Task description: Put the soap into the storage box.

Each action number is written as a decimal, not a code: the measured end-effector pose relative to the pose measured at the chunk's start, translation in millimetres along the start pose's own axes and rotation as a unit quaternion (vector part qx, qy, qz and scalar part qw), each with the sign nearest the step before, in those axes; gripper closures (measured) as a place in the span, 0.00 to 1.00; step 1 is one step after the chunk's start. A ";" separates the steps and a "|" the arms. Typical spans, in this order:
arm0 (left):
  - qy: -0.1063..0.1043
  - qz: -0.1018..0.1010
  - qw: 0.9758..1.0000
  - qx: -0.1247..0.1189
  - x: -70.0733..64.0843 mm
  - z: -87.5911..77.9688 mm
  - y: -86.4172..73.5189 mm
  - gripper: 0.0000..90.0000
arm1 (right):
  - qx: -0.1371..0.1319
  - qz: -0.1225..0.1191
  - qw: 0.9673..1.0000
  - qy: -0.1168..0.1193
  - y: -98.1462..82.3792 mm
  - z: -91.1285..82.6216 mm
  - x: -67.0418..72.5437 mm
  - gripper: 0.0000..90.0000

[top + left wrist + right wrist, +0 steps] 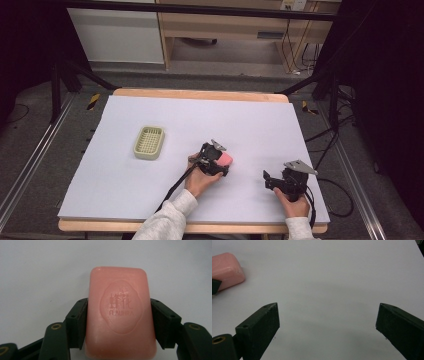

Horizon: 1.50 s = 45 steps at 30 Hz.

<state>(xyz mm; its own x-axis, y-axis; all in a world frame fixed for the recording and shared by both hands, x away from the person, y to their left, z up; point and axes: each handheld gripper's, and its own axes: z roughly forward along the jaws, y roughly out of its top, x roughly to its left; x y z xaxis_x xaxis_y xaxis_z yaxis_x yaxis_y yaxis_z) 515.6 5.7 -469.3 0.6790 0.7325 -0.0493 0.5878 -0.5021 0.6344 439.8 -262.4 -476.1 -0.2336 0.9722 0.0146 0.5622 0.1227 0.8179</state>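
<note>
Pink bar of soap (119,312), rounded at the corners, with an oval emblem and embossed lettering pressed into the upper face. Lying flat on the white table cover (150,195), near its middle, well apart from the pale green soap dish (149,142). Clamped across both long sides by black pads (79,322).

The soap (120,312) is salmon pink, with an embossed oval emblem and lettering in the same colour. The dish (149,142) is pale yellow-green with a grid-patterned floor. The table (260,125) surface is plain pale lilac-white, edged in light wood.
</note>
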 end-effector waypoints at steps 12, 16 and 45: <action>-0.007 0.004 1.000 -0.022 6.0 -22.9 3.5 0.41 | 0.000 0.002 1.000 0.002 0.2 -1.0 -0.1 0.06; -0.006 0.006 0.999 -0.035 12.3 -40.6 2.9 0.41 | -0.001 0.001 1.000 0.001 0.3 -1.1 -0.2 0.06; 0.031 -0.044 0.996 -0.077 83.5 -113.7 -32.4 0.41 | -0.003 0.003 1.000 0.002 0.4 -1.3 0.1 0.06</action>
<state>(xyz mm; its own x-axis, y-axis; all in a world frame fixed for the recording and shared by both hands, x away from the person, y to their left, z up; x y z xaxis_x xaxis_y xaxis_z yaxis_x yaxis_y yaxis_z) 503.3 135.4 -406.3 0.5969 0.7997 -0.0647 0.5652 -0.3619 0.7413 438.9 -262.6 -475.0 -0.2333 0.9722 0.0212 0.5584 0.1161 0.8214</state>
